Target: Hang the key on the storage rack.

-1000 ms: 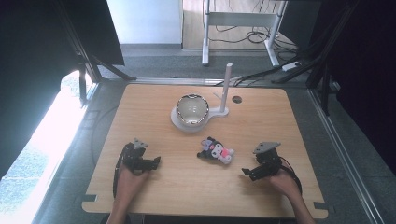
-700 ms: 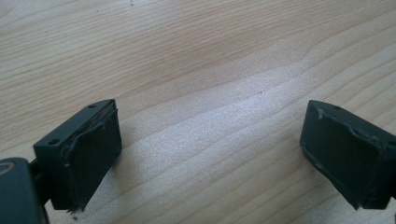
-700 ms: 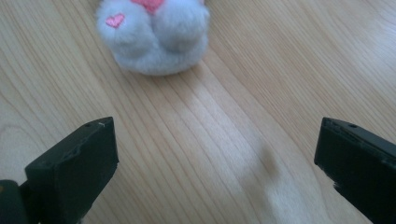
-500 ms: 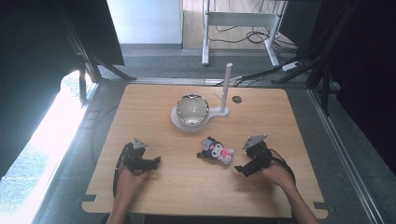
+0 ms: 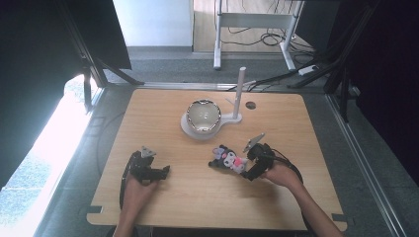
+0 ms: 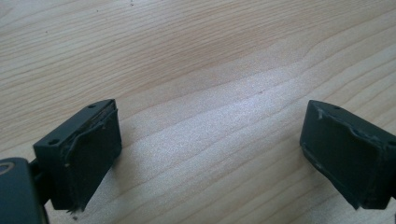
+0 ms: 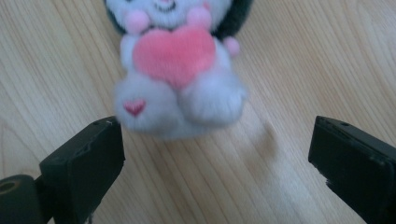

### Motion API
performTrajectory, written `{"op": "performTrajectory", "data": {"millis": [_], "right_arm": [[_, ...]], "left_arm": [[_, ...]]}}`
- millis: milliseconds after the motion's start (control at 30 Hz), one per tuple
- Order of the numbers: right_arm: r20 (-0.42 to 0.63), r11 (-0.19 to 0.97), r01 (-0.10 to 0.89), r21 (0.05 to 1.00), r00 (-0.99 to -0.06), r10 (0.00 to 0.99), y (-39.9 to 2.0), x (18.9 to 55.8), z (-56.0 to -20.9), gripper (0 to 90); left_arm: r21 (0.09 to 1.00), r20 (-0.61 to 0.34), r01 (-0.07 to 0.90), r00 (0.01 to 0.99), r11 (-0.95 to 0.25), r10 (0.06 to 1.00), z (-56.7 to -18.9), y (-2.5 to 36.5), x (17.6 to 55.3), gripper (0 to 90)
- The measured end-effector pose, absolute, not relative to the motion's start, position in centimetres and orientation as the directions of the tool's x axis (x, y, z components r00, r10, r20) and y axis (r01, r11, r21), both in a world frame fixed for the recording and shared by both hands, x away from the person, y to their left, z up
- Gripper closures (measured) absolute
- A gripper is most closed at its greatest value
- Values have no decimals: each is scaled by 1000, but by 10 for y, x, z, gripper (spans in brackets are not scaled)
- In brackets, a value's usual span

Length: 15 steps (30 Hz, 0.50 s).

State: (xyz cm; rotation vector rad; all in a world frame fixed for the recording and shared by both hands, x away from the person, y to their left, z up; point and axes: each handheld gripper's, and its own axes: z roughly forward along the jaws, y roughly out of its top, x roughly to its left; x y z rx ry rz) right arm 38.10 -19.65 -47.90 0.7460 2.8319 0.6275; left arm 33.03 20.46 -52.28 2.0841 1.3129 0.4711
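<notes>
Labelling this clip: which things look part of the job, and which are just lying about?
Likely in the job: plush toy, right gripper open just short of it.

Lying about, by the look of it: metal bowl, white stand, left gripper open over bare table.

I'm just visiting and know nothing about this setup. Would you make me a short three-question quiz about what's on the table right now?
1. True or false: the right gripper has its jaws closed on the plush toy.
2. Multiple choice: what does the plush toy hold against its chest? A) a yellow star B) a pink heart C) a green leaf
3. Fill in: in the high view, the shiny bowl sits on a white ____ that carries an upright post.

Key
1. False: in the right gripper view the jaws stand wide apart, the toy just ahead of them.
2. B
3. base
</notes>
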Motion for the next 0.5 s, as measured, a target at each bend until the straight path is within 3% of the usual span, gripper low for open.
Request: {"op": "performTrajectory", "data": {"millis": [367, 500], "right_arm": [[-18, 838, 441, 322, -882, 471, -164, 397, -472, 28], [-5, 851, 446, 279, -885, 465, -150, 403, -470, 83]], "left_arm": [[670, -28, 674, 442, -311, 897, -523, 205, 330, 53], [669, -29, 675, 442, -311, 896, -523, 205, 330, 53]]}}
